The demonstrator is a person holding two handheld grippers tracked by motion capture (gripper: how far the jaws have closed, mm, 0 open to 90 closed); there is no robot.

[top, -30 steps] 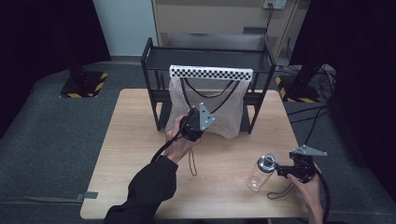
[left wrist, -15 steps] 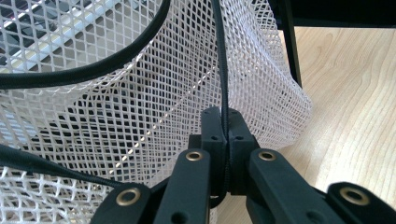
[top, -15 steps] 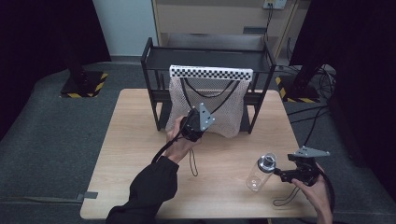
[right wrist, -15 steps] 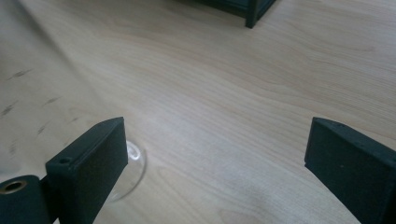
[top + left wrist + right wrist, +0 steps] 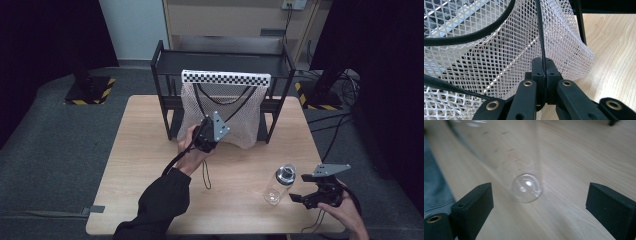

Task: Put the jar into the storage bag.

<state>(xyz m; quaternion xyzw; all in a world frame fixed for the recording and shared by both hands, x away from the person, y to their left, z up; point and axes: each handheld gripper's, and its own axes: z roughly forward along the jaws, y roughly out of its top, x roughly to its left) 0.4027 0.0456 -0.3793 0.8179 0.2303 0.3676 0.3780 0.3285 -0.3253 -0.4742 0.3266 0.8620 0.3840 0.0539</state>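
1. High view: your left gripper [image 5: 206,134] sits at the front of the white mesh bag [image 5: 225,112], which hangs from the black rack [image 5: 165,65] at the far side of the wooden table [image 5: 135,145]. Your right gripper [image 5: 307,196] is near the table's right front corner, just beside the clear bottle [image 5: 280,183], which stands upright on the table. Its jaws point toward the bottle and stand apart from it.
2. Left gripper view: your 2 jaws are clamped tight on the bag's black cord [image 5: 541,37], which runs up from between them across the white mesh [image 5: 499,57]. The wooden tabletop [image 5: 614,50] shows at the right.
3. Right gripper view: your 2 jaws stand wide, having just been closing a little. The bottle's rounded clear base [image 5: 527,187] lies ahead of the gap between them, touching neither pad [image 5: 475,200]; the picture is blurred.
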